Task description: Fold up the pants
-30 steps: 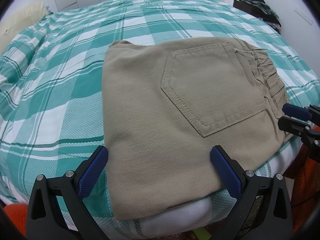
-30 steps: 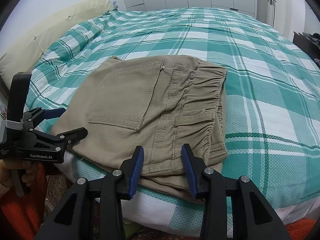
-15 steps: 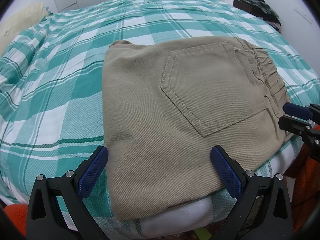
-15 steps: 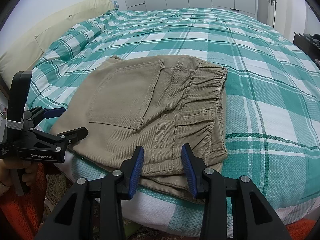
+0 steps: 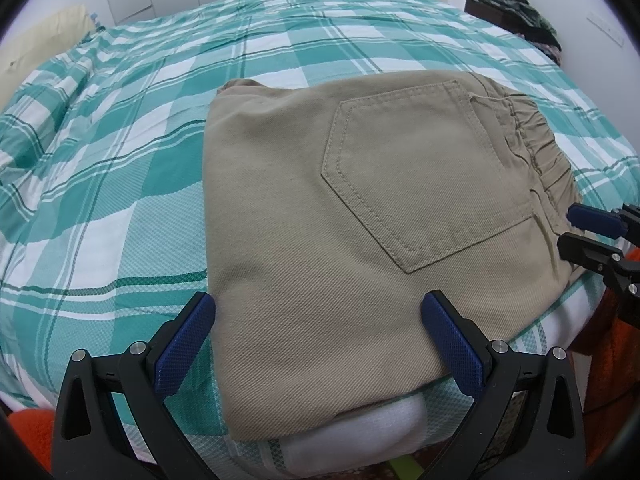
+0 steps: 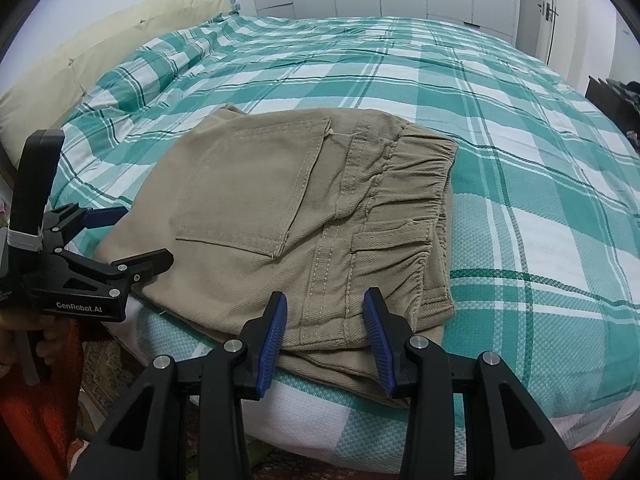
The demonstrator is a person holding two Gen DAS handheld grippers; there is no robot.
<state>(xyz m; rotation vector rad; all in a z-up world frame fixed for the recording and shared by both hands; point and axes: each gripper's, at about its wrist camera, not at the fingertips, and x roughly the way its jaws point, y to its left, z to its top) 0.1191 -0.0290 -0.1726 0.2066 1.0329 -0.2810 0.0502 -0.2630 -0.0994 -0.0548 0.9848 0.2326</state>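
The tan pants (image 5: 320, 240) lie folded into a compact rectangle on the bed's near edge, back pocket up, elastic waistband (image 6: 404, 208) to the right. My left gripper (image 5: 320, 344) is open wide, its jaws on either side of the fold's near corner, holding nothing. It also shows in the right wrist view (image 6: 132, 236) at the left. My right gripper (image 6: 326, 336) is open at the waistband end's near edge, empty. It shows in the left wrist view (image 5: 580, 228) at the right.
The bed has a teal and white plaid cover (image 6: 520, 128). A cream pillow (image 6: 100, 48) lies at the head. A dark side table with clothes (image 5: 516, 8) stands beyond the bed. Orange fabric (image 6: 36, 420) lies below the bed edge.
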